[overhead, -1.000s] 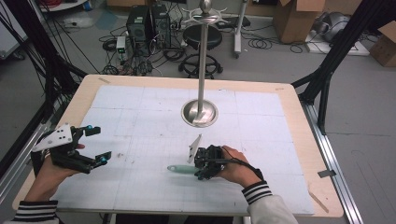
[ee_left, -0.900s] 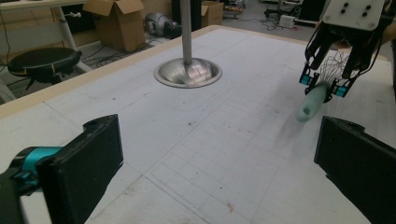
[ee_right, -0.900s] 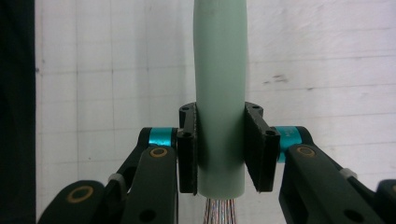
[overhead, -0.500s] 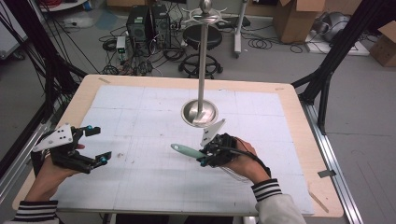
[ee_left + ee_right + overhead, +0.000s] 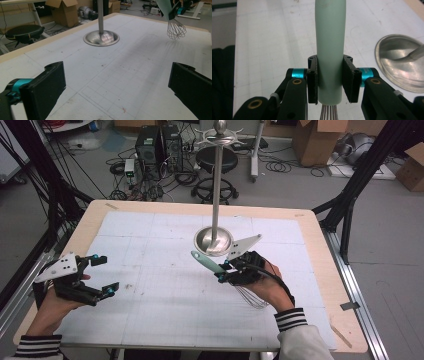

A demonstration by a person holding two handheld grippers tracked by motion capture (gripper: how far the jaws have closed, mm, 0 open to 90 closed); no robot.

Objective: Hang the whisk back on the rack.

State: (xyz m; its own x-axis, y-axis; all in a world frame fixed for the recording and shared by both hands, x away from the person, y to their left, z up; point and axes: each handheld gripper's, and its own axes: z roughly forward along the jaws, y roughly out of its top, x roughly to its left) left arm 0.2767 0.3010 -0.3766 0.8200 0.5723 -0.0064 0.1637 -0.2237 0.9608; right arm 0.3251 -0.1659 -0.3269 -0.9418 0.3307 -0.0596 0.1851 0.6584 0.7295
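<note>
The right tool (image 5: pixel 223 268) clamps a whisk (image 5: pixel 207 262) by its pale green handle, both pads pressed flat against the handle's sides just above where the wires begin, as the right gripper view shows (image 5: pixel 329 82). The whisk is lifted clear of the tabletop (image 5: pixel 165 315), near the front of the round metal base (image 5: pixel 213 240) of a stand whose pole (image 5: pixel 217 185) rises upright from it. In the high view the whisk's long axis runs on a slant: the handle end points up and toward the far left, close to the rim of the base, while the wire loops (image 5: pixel 252 297) trail down toward the person, beneath the right hand (image 5: pixel 267 285). From the left gripper view the wire head (image 5: pixel 176 29) hangs downward above the white mat, with its shadow on the surface below. The stand's base is a shallow dish shape with nothing but the pole in it.

The left tool (image 5: pixel 102 276) sits at the left edge of the tabletop, well apart from the whisk, its jaws spread wide with nothing between them.
</note>
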